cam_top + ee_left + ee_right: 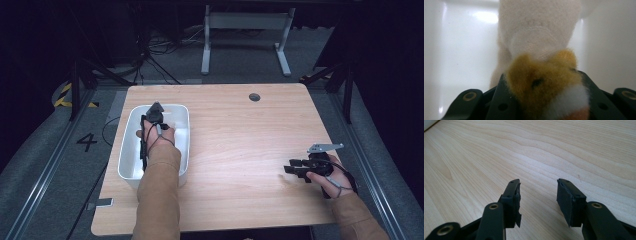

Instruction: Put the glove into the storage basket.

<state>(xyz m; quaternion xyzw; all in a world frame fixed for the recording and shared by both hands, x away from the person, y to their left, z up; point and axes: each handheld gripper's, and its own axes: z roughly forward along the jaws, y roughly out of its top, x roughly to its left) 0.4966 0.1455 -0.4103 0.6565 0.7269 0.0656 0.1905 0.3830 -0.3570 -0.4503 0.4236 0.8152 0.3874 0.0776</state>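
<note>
A: What is the left hand-held gripper (pixel 541 105) holding?
B: One plush toy (pixel 541 75), clamped between its jaws. The fur is fluffy, tan and white near the jaws, and the rest of it is a paler, short-napped cream fabric.
A: And where is the toy?
B: Inside the white tub (pixel 131 150), a smooth, glossy rectangular bin with rounded corners that stands on the left part of the bench (pixel 240 150). In the high view the left hand-held gripper (pixel 155 114) reaches down into it.
A: The bench itself?
B: Light wood grain, flat, with one small round dark cap near its far edge.
A: The right hand-held gripper (pixel 538 195)?
B: Its two black jaws stand apart with nothing between them, low over bare wood at the right side. One tub, one toy, two hand-held grippers.
</note>
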